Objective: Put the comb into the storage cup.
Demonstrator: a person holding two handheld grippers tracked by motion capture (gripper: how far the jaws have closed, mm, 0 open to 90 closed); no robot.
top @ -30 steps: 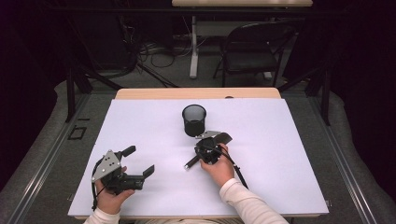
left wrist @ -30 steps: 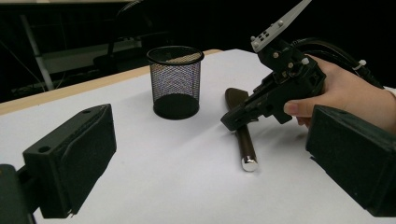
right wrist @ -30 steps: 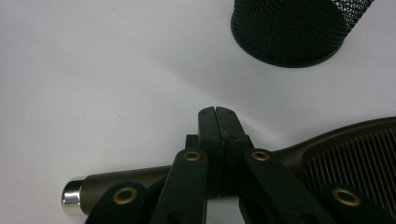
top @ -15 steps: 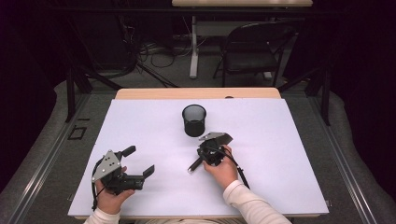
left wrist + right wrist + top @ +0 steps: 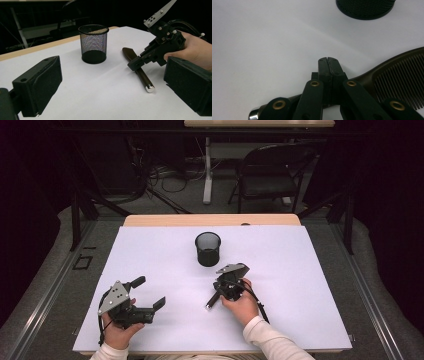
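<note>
Your right tongs (image 5: 329,61) are pinching the comb (image 5: 397,75) on the worktop (image 5: 300,285), left tongs (image 5: 110,82) spread; carrying it to the mesh cup (image 5: 207,248) remains.

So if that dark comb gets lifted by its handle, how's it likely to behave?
The comb looks rigid, so it probably stays straight rather than drooping. Its smooth, glossy handle with a metal cap may slip between the fingers. The toothed end is wider, so it could swing down if gripped off-centre.

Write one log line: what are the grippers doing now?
left hand-held gripper: open, empty | right hand-held gripper: shut, over comb | comb: flat on table | cup: upright, empty
</note>
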